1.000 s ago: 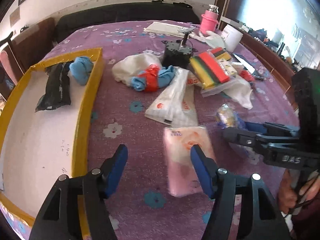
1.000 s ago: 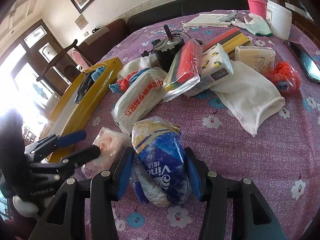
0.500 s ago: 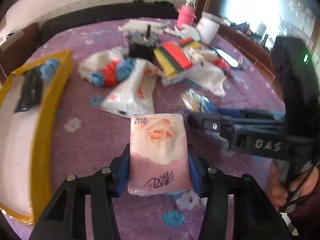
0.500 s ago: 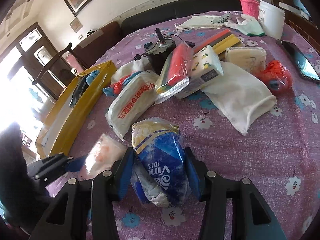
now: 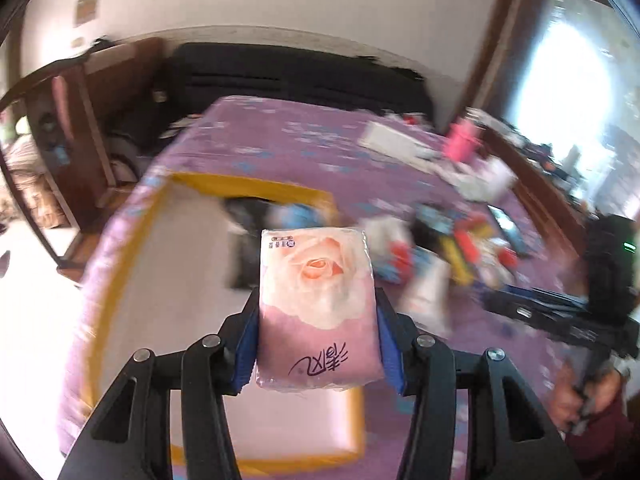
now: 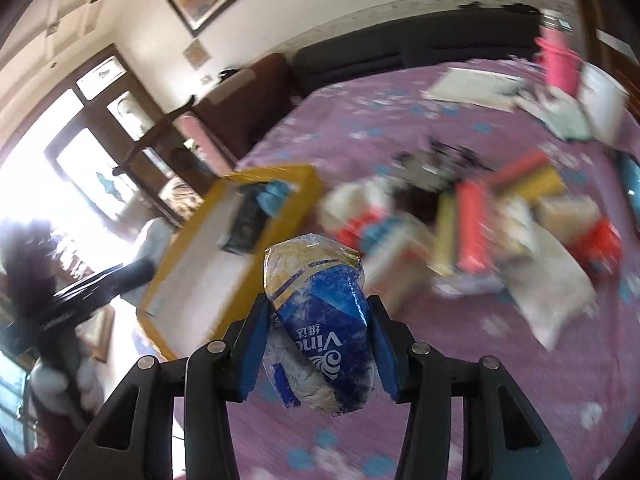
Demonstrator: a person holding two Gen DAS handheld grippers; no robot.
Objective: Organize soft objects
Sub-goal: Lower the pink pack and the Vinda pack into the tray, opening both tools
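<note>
Between the blue pads of the left gripper (image 5: 317,330), a pink rose-print tissue pack (image 5: 316,304) is being held clear of the surface, over the yellow-rimmed tray (image 5: 256,187). The right gripper (image 6: 319,354) is clamping a blue-and-gold Vinda tissue pack (image 6: 320,328), also lifted, with the tray (image 6: 304,176) ahead and to its left. Inside the tray a black packet (image 6: 245,224) and a light-blue cloth (image 6: 274,196) are lying at the far end. Beyond, on the purple floral tabletop (image 5: 280,140), a blurred heap of sponges, bags and cloths is waiting.

Risks, as judged: both packs are soft film-wrapped, so either could be squeezing out of its pads mid-swing. Both grippers are heading for one tray and could clash. A release short of the rim would be dropping a pack outside.
</note>
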